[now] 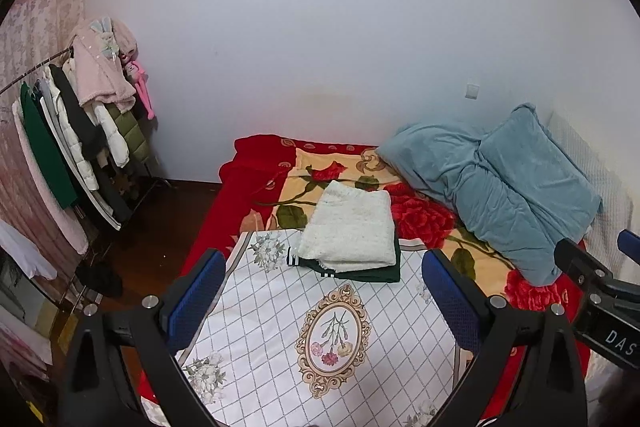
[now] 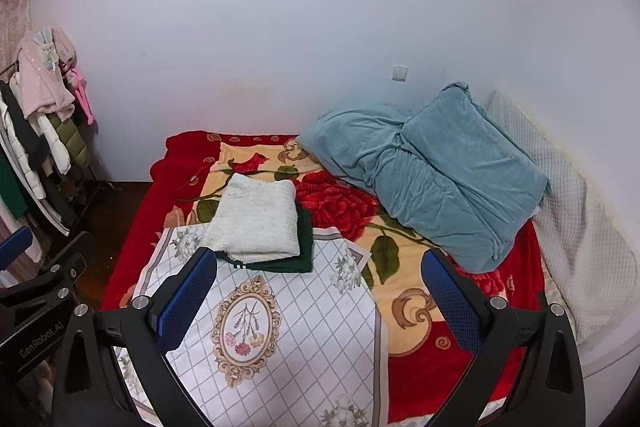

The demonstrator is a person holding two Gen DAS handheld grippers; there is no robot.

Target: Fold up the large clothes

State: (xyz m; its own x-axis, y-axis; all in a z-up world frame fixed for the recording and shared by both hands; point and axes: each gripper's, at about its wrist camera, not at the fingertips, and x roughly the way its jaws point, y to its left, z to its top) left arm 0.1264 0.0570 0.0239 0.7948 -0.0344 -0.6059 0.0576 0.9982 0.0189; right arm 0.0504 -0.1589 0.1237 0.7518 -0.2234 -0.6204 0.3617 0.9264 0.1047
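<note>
pale wall [image 1: 320, 27], dark wooden floor [image 1: 160, 227]

At frame centre a folded white garment [image 1: 350, 229] lies on a folded dark green garment [image 1: 374, 269], above the left gripper [image 1: 324, 301] with jaws spread wide over a white checked sheet [image 1: 280, 327], blue duvet [image 1: 500, 187] at right.

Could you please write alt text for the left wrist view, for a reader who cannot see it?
The open left gripper hovers above a bed, where a folded white garment lies on a folded dark green garment at the far edge of a checked floral cloth. Blue bedding is heaped behind; a clothes rack stands left.
</note>
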